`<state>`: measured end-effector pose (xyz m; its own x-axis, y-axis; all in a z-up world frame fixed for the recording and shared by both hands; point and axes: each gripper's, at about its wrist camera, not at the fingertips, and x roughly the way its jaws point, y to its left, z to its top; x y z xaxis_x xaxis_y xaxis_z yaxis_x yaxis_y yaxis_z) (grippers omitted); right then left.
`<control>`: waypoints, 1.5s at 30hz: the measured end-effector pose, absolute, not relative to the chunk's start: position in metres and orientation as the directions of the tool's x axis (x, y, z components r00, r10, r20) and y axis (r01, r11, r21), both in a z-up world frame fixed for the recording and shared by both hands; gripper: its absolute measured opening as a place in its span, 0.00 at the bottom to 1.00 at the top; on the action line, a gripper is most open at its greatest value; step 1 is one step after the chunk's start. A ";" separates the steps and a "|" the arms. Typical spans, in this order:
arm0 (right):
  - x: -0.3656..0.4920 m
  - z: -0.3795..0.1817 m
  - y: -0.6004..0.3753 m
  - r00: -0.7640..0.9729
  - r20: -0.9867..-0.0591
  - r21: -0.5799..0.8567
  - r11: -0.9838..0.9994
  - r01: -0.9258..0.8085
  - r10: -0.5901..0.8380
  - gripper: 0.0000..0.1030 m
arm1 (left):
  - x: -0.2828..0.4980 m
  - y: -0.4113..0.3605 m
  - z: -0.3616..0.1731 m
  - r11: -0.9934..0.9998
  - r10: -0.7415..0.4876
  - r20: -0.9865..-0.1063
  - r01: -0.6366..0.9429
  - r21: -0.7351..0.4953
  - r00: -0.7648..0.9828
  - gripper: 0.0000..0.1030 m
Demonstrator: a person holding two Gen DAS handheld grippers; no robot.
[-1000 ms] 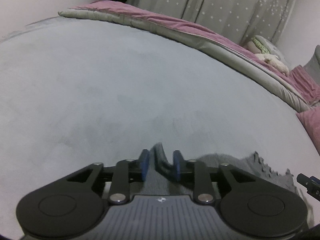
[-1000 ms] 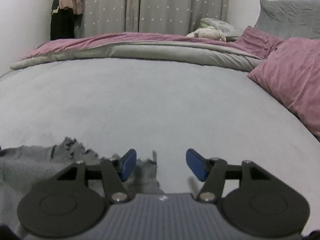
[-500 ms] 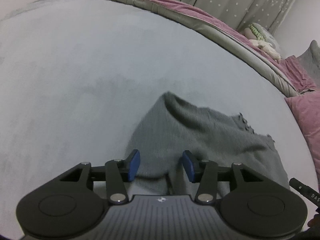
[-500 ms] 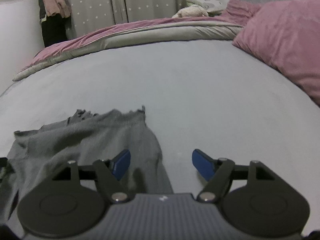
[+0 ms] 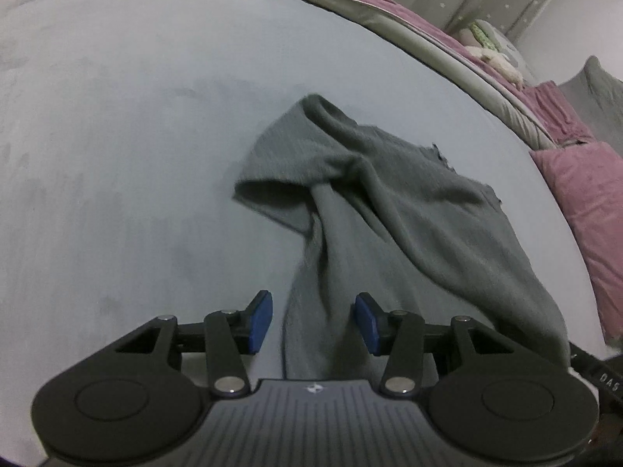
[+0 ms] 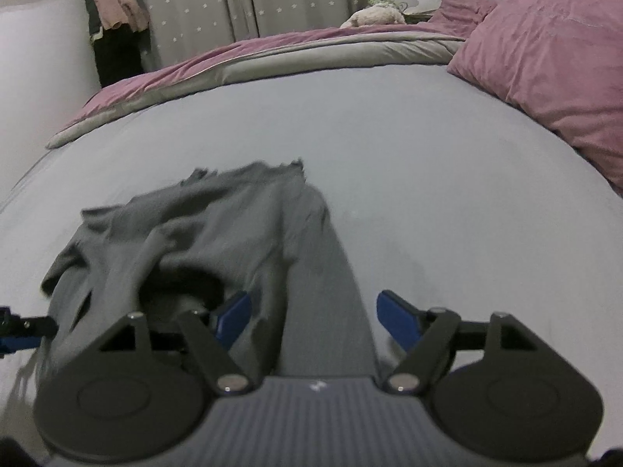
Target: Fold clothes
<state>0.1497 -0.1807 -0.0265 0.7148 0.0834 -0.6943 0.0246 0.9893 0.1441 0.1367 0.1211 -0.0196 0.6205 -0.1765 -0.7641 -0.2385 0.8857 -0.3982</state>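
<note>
Two down-angled views, shared sweater [image 5: 389, 202]

- A plain dark grey garment [image 5: 389, 202] is seen.
- The bed sheet [image 6: 409, 163] is pale grey.
- The pillow [image 6: 553, 58] is mauve.
- The curtains [image 6: 233, 4] are grey, white-starred.
- The fingers [image 5: 260, 321] are blue-padded.

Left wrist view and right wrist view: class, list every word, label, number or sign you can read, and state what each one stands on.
"DAS": white letters on a dark object at the lower right edge of the left wrist view; the picture's edge cuts the word off.
Small white emblem, no letters: on the left gripper's body.
Small white emblem, no letters: on the right gripper's body.
Nothing else is readable.
</note>
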 end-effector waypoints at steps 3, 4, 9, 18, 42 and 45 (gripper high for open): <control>0.130 -0.029 -0.179 0.705 -0.703 0.152 0.988 0.014 0.098 0.74 | 0.127 0.117 -0.021 0.882 -0.197 -0.765 -0.229 -0.411 0.614 0.44; 0.123 -0.030 -0.180 0.697 -0.710 0.158 0.987 0.015 0.103 0.74 | 0.124 0.116 -0.021 0.882 -0.203 -0.765 -0.224 -0.414 0.612 0.44; 0.093 -0.034 -0.181 0.667 -0.734 0.175 0.985 0.008 0.124 0.78 | 0.116 0.100 -0.022 0.919 -0.182 -0.779 -0.178 -0.351 0.600 0.44; 0.084 -0.040 -0.158 0.584 -0.800 0.117 0.991 -0.069 0.136 0.78 | 0.117 0.077 -0.024 0.960 -0.155 -0.801 -0.103 -0.260 0.578 0.20; 0.118 -0.029 -0.225 0.667 -0.718 -0.125 0.979 0.160 -0.200 0.11 | 0.139 0.186 -0.009 0.886 0.237 -0.709 -0.447 -0.123 0.664 0.05; 0.122 -0.033 -0.240 0.663 -0.720 -0.099 0.976 0.192 -0.203 0.11 | 0.146 0.195 -0.017 0.875 0.281 -0.697 -0.474 -0.096 0.660 0.05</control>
